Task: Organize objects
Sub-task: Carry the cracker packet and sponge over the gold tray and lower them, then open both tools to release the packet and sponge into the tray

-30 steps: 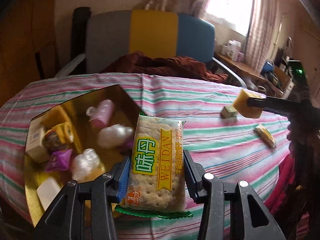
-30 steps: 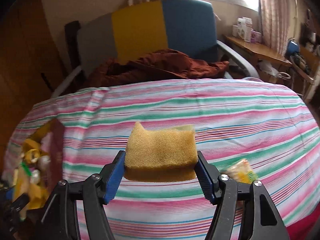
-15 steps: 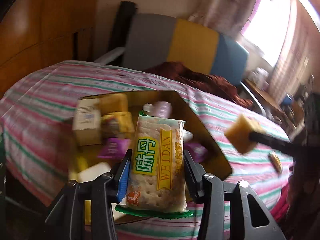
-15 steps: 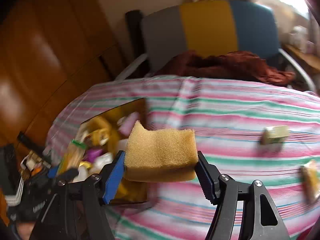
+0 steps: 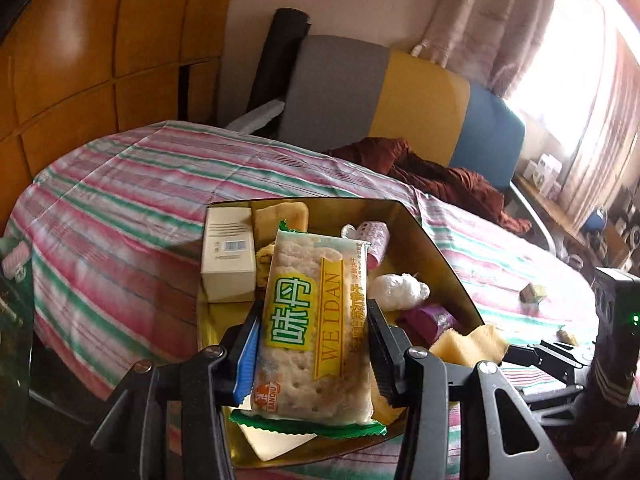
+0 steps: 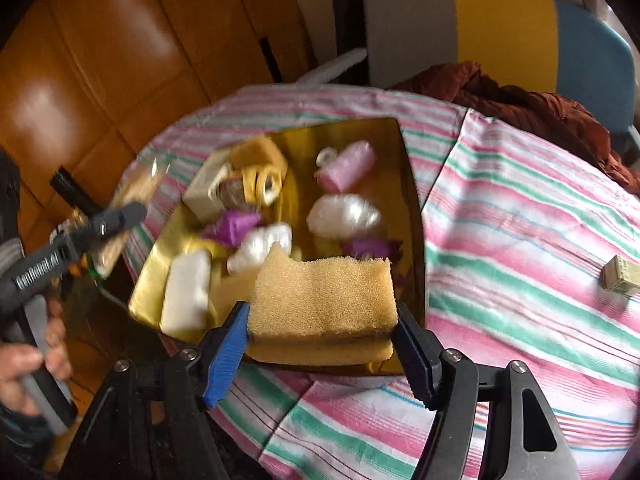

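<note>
The clear plastic cracker packet with a green serrated edge, at the lower centre of the left wrist view, carries the most print. Its yellow-green panel bears two large white Chinese characters, 味丹. Beside that, a yellow vertical band reads "WEIDAN" in brown capitals, running up the packet. A line of small Chinese characters runs along the right edge, too small to read. At the packet's lower left corner a small red and orange logo reads "JIANOIU" or similar; the letters are unclear.

The cream rectangular cardboard box shows a blue barcode-like patch, unreadable.

In the right wrist view, the grey handle at left bears blurred white lettering, illegible.
</note>
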Demonstrator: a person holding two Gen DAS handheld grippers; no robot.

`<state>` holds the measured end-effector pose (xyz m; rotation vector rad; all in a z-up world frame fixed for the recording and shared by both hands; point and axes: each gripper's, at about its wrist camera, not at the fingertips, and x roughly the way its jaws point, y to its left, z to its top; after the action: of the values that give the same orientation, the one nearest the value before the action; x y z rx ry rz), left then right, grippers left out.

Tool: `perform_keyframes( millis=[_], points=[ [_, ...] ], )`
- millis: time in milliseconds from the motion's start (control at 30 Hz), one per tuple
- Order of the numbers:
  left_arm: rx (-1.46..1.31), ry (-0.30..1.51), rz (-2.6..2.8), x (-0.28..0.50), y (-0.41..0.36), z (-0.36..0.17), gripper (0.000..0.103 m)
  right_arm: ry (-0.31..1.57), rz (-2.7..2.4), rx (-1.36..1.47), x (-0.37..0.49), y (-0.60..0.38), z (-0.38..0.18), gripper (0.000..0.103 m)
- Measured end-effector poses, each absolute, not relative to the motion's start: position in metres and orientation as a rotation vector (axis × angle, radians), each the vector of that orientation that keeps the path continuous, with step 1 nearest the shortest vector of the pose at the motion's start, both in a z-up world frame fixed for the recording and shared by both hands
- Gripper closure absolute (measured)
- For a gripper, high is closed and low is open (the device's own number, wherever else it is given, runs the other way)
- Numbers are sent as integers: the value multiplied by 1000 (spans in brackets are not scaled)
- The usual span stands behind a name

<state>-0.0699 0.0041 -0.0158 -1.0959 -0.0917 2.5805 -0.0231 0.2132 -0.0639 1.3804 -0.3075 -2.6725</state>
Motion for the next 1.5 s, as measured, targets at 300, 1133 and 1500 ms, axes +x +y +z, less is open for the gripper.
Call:
perform_keyframes(
  millis=[300, 1133, 1500],
  points=[
    [-1072, 55, 2562, -78, 48, -19, 56, -253, -2652, 1439, -15, 211, -75, 9],
    [-1146, 98, 2517, -94, 66, -37, 55, -328, -2750, 1352, 3, 222, -53, 0],
    [-1196, -100, 2485, -105, 43, -38, 30, -330, -2768, 1338, 6, 221, -51, 0]
  ],
)
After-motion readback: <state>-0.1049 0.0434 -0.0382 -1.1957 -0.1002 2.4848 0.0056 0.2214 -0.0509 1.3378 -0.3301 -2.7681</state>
